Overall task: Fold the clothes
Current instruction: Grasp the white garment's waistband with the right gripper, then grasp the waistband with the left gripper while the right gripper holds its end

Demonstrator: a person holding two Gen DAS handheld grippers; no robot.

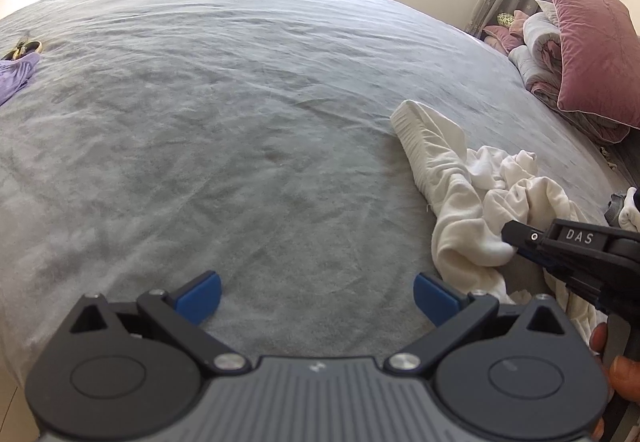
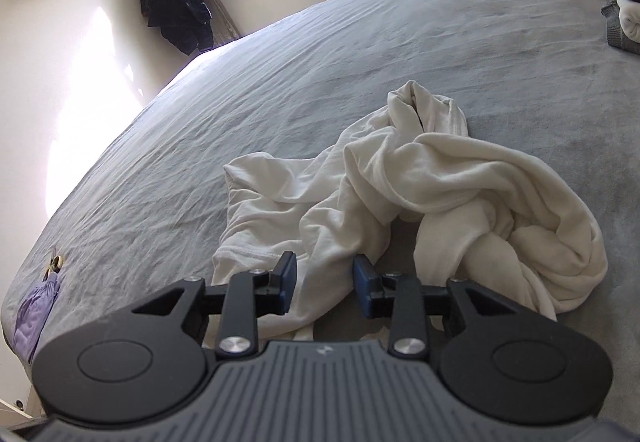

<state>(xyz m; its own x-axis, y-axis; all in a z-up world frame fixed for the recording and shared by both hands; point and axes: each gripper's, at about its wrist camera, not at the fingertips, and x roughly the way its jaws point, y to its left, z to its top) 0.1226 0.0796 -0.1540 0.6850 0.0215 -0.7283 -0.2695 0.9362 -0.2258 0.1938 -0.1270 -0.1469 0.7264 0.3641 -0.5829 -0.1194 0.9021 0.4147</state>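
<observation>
1. Bed (image 1: pixel 200 121): big grey sheet, mostly bare toward the left. Best spot, I judge, to spread the garment flat before any fold.
2. White top (image 2: pixel 440 169): lies bunched and twisted on the near right part of the bed, with one sleeve knotted around the body. Step in hand looks like untangling and laying it flat. No folding started yet.
3. Left claw (image 1: pixel 317 298): jaws wide apart, nothing between them, hovering over bare sheet just left of the top. It should go for a second corner of the hem so both hands can pull the cloth taut.
4. Right claw (image 2: pixel 325 270): jaws narrowly apart, straddling a strip of the white cloth at the near edge. Pads are not visibly pressing on it. Should bite a single layer, not a wad.
5. Hem (image 2: pixel 248 252): stitched edge just left of the right claw. A good handle, better than the loose middle.
6. Ribbed cuff (image 1: pixel 412 125): sticks out at the far end. Shake or drag gently so the sleeve twist lets go, no yanking.
</observation>
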